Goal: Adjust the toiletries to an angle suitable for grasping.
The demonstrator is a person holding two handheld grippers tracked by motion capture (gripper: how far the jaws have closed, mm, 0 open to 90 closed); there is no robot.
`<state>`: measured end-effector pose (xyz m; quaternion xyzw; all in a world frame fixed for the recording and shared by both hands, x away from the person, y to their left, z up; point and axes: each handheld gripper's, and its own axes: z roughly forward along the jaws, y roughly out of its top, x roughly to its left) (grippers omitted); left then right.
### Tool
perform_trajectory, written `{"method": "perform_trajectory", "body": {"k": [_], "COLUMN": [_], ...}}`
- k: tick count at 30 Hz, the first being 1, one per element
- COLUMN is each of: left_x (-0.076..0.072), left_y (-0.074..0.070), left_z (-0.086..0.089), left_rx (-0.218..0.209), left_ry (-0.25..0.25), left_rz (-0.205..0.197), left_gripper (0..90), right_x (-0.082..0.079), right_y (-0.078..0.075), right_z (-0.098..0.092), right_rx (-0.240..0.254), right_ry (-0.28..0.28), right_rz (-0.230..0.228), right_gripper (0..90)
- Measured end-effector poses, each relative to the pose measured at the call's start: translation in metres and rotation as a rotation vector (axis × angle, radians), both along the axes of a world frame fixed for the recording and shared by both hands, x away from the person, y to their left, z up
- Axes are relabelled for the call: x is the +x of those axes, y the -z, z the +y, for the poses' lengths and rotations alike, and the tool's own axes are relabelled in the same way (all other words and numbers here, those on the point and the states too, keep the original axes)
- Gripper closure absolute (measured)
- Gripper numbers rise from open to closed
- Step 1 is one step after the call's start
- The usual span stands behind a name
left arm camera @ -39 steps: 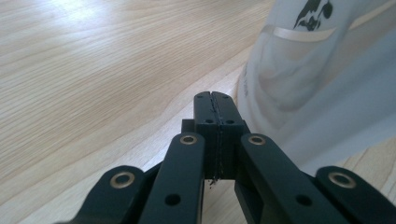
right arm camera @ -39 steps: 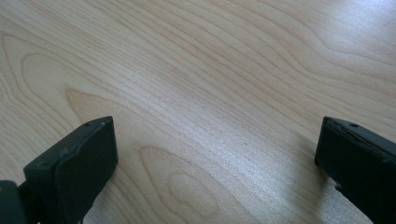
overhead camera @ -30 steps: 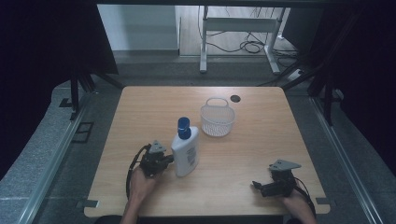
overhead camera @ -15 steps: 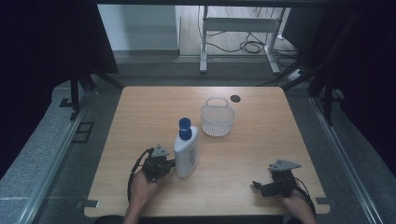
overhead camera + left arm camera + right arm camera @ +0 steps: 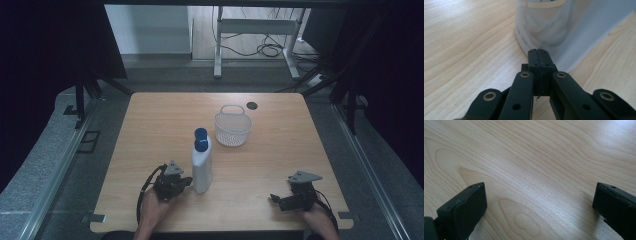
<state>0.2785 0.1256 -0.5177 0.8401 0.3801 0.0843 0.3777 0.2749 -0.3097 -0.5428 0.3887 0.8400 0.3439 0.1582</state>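
A white bottle (image 5: pixel 202 165) with a blue cap (image 5: pixel 200 138) stands upright near the table's front middle. My left gripper (image 5: pixel 186 182) lies just left of its base, jaws shut with nothing between them. In the left gripper view the shut fingertips (image 5: pixel 539 53) point at the bottle's lower wall (image 5: pixel 541 27), close to it but apart. A white mesh basket (image 5: pixel 232 128) stands behind the bottle to the right. My right gripper (image 5: pixel 276 200) rests at the front right, open over bare wood, its fingers (image 5: pixel 466 205) wide apart.
The wooden table (image 5: pixel 165 125) has a small black round grommet (image 5: pixel 251 105) near its far edge. A metal frame and cables lie on the floor beyond the table. Dark curtains hang on both sides.
My left gripper has slid back toward the table's front edge, away from the bottle's side. The right gripper has stayed put.
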Motion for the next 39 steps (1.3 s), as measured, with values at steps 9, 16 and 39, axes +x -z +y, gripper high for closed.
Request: {"method": "perform_trajectory", "body": {"k": [9,16,39], "left_x": [-0.009,-0.012,-0.012], "left_y": [0.000,0.000,0.003], "left_z": [-0.010,-0.018,-0.051], "left_rx": [0.017,0.029,0.004], "left_ry": [0.041,0.064,0.125], "left_rz": [0.000,-0.014,-0.048], "left_gripper": [89.3,89.3,89.3], "right_x": [0.000,0.000,0.000], "right_y": [0.000,0.000,0.000], "right_z": [0.000,0.000,0.000], "right_rx": [0.000,0.000,0.000], "right_ry": [0.000,0.000,0.001], "right_rz": [0.000,0.000,0.001], "right_gripper": [0.0,0.0,0.0]}}
